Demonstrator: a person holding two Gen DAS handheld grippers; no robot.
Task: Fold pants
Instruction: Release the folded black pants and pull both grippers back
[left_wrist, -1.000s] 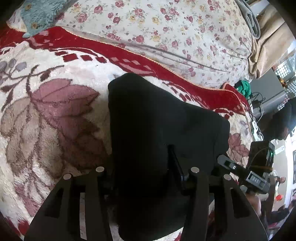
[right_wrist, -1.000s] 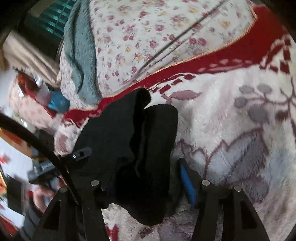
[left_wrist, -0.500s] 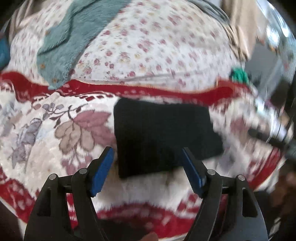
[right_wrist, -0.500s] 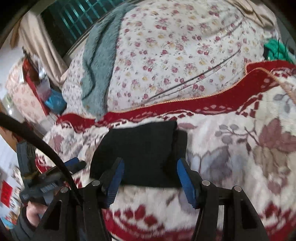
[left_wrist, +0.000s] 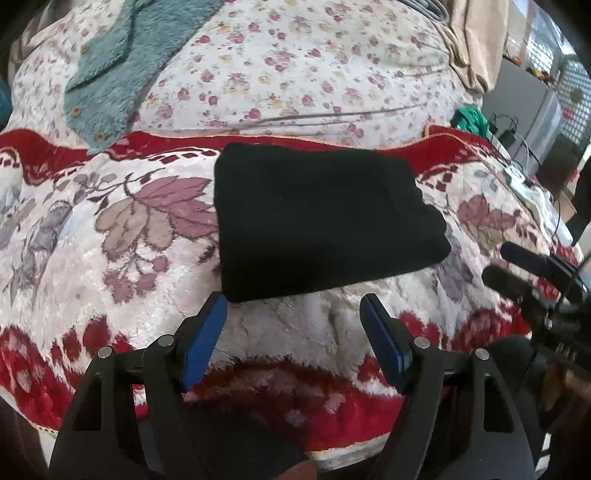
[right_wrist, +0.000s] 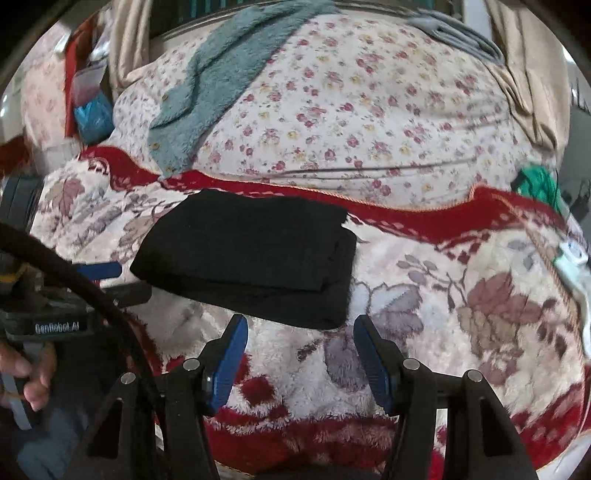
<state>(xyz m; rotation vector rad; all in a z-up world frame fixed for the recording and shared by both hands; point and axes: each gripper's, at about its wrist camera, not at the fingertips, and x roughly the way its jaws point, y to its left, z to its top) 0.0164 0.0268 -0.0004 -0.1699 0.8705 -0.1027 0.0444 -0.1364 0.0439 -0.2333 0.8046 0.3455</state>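
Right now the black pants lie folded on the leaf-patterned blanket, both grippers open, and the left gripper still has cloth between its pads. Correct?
Not quite. In the left wrist view the left gripper is open and empty; the black pants lie folded on the blanket, beyond its pads.

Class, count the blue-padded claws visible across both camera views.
2. The left claw hangs open just in front of the folded black pants; the right claw hangs open at the pants' near edge. None seem hidden.
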